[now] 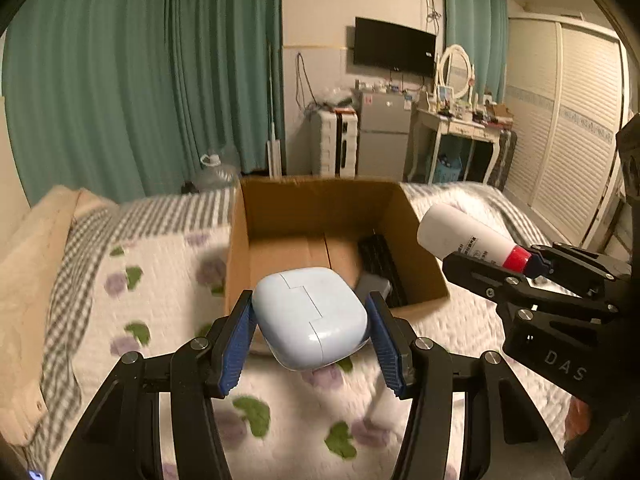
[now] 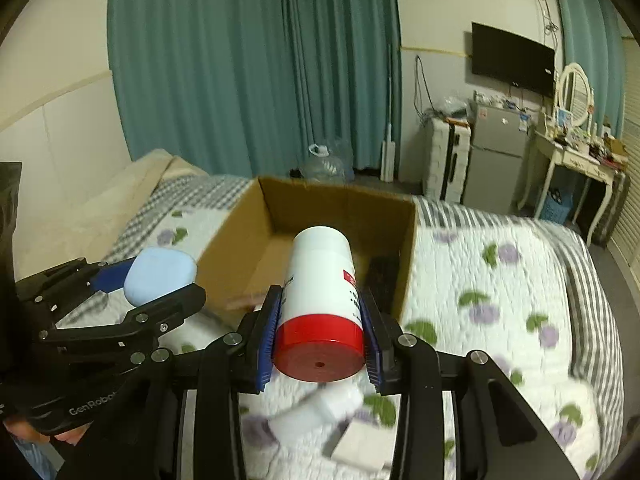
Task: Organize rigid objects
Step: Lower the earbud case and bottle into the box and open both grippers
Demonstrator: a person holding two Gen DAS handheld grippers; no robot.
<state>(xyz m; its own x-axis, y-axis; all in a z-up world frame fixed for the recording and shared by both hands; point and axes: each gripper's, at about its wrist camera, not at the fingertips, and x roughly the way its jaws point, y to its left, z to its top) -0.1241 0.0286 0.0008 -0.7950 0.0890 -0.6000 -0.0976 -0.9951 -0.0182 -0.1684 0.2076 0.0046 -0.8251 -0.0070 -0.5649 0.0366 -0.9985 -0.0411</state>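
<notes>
In the left wrist view, a pale blue case [image 1: 310, 316] was held at the lower centre of the frame by the left gripper [image 1: 312, 340], whose blue pads [image 1: 234, 350] were closed against its two sides. The case was raised above the quilt [image 1: 160, 320] and overlapped the near wall of the box [image 1: 320, 208], which stood open at the centre of the frame. Dark items [image 1: 380, 268] were seen lying on the box floor toward its right side; what they were could not be told.

At the right of that frame, the right gripper [image 1: 532, 264] was seen gripping a white bottle [image 1: 464, 236] at its red cap end, with the bottle's base tilted toward the box's right wall.

In the right wrist view, the bottle [image 2: 320, 280] was clamped at the lower centre between the pads [image 2: 266, 340] of the right gripper [image 2: 320, 344], the red cap [image 2: 320, 348] being turned toward the camera and the white base pointed over the box [image 2: 340, 204]. The left gripper [image 2: 132, 296] was seen at the lower left with the case [image 2: 160, 276] in it, just beside the box's left wall. Blurred white objects [image 2: 320, 408] were seen on the quilt [image 2: 500, 280] below the bottle.
</notes>
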